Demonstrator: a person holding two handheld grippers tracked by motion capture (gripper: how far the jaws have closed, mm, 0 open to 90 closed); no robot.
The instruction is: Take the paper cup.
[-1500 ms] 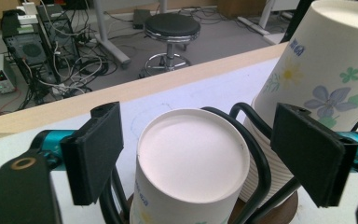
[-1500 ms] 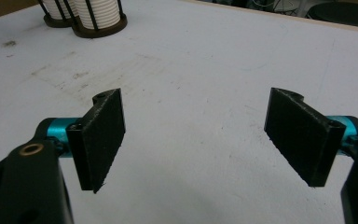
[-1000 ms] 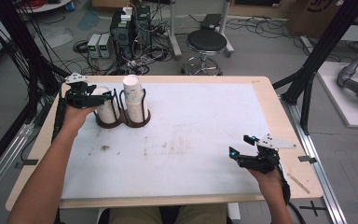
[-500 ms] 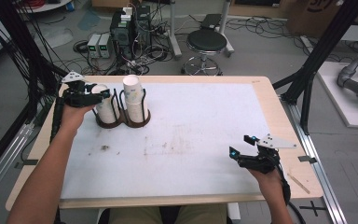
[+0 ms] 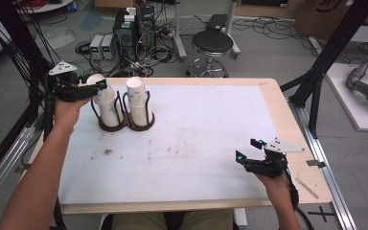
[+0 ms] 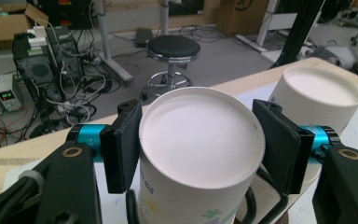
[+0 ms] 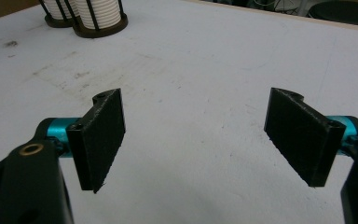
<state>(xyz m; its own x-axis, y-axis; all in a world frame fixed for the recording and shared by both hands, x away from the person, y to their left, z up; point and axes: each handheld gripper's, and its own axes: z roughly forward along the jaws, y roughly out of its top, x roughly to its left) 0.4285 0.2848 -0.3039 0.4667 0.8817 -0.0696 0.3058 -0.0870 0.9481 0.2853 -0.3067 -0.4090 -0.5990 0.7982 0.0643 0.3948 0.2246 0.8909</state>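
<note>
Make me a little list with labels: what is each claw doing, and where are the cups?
left claw: shut on a paper cup, pads pressing both its sides
held cup: upside down, top of the left stack, in the black wire rack
second cup stack: in the rack's right ring
right claw: open, nothing between the pads, above the white table
rack place: far left part of the table

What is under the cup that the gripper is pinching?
Under the top cup in the left gripper sits a stack of white cups inside a black wire holder. How many cups it holds is hidden.
</note>
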